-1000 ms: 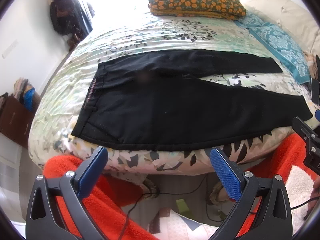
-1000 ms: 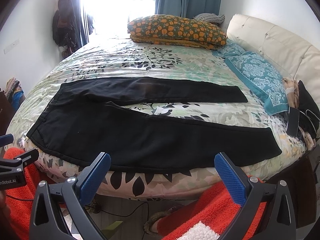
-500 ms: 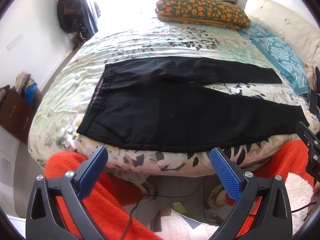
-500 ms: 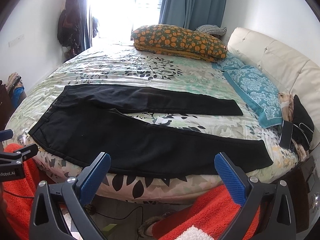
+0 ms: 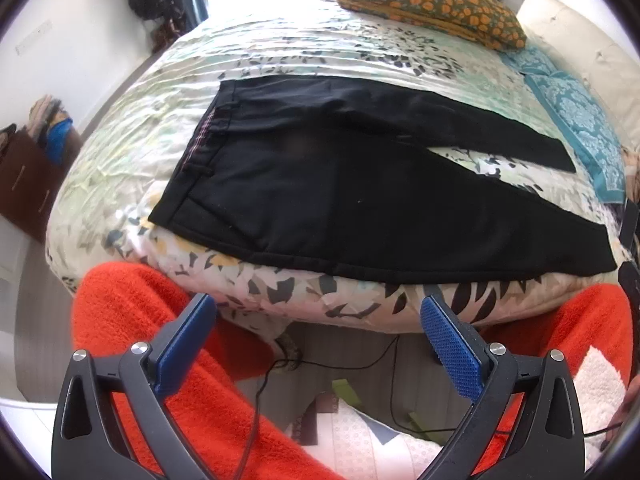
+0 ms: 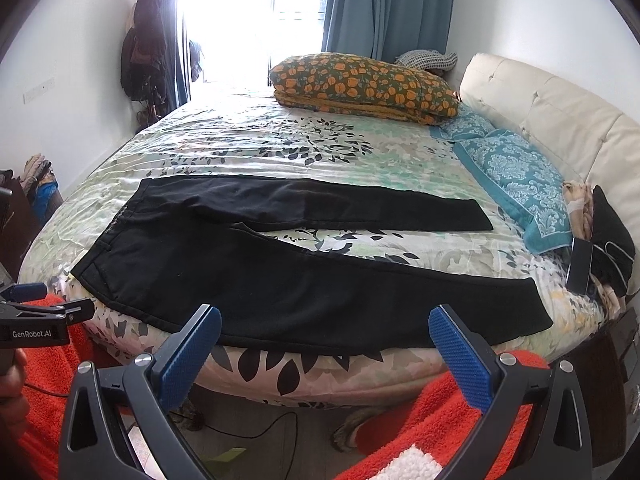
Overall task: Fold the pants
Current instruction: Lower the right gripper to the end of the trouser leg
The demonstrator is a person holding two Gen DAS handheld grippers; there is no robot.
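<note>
Left wrist view. We are holding the left gripper [image 5: 316, 322] with its blue-padded fingers spread wide and gripping nothing. The flat black fabric pants [image 5: 360, 200] are lying unfolded on the leaf-patterned quilted bed [image 5: 280, 56], at twelve o'clock from the fingers and apart from them. The waistband is sitting toward ten o'clock; the two legs are running off toward three o'clock, splayed in a narrow V. The near leg's edge is lying along the bed's near edge, just beyond the fingertips. Orange fleece-covered knees [image 5: 132, 320] are showing below.

Right wrist view. We are holding the right gripper [image 6: 324, 330] equally wide and equally empty. Here the pants [image 6: 280, 280] are stretching from nine o'clock, the waistband, to three o'clock, the cuffs, their long axis crosswise to the fingers. The near leg's hem is lying at about two o'clock; the left gripper [image 6: 60, 308] is appearing at nine o'clock, beside the waistband corner. An orange-flowered pillow [image 6: 364, 84] is resting at twelve o'clock, well apart.

Judgement: the left gripper is standing nearer the waist, the right nearer the cuffs; nothing is folded yet.
</note>
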